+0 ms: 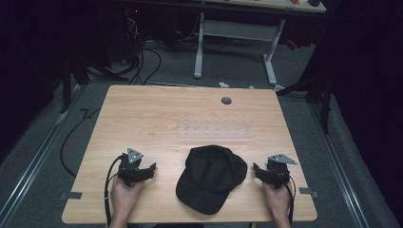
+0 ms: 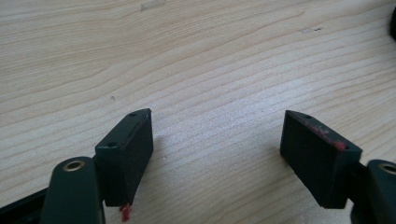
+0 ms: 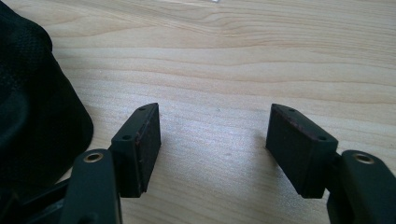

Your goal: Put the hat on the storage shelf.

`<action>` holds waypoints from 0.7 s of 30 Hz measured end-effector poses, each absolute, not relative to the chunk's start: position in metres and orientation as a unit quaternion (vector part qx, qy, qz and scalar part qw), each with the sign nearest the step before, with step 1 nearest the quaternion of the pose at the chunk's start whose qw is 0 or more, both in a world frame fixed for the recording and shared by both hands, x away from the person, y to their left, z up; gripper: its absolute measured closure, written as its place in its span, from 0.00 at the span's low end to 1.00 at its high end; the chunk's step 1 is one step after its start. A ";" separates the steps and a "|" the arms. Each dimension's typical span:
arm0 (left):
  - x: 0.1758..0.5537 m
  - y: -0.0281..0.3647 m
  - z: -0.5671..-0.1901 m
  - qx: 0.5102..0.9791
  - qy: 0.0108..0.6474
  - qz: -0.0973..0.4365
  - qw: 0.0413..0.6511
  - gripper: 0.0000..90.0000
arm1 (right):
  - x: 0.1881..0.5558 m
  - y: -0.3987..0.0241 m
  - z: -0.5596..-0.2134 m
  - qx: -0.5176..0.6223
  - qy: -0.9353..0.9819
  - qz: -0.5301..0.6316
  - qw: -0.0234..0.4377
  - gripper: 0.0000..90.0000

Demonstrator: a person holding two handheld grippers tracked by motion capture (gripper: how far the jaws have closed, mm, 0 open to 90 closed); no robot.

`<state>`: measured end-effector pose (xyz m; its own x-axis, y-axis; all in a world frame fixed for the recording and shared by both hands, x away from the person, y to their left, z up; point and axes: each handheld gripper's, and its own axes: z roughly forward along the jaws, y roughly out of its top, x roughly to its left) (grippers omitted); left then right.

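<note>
Left gripper (image 2: 217, 140), right gripper (image 3: 214, 135): jaws wide, empty.

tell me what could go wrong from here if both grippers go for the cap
1. The black cap is soft and lies flat on the table, so open jaws coming in level could push it instead of pinching it.
2. The left gripper and right gripper flank the cap; uneven closing might slide or twist it.
3. Its brim points toward the near table edge, so a shove that way could tip it off.
</note>
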<state>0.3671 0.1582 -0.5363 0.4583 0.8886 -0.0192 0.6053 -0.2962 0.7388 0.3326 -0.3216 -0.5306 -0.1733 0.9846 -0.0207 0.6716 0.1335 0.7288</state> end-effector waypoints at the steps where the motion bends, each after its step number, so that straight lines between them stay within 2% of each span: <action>1: 0.367 0.158 -0.536 0.779 0.479 0.203 0.349 0.29 | 0.333 -0.322 -0.531 0.587 0.706 0.298 0.263 0.39; 21: 0.366 0.159 -0.536 0.773 0.486 0.208 0.350 0.34 | 0.333 -0.322 -0.531 0.587 0.706 0.298 0.261 0.38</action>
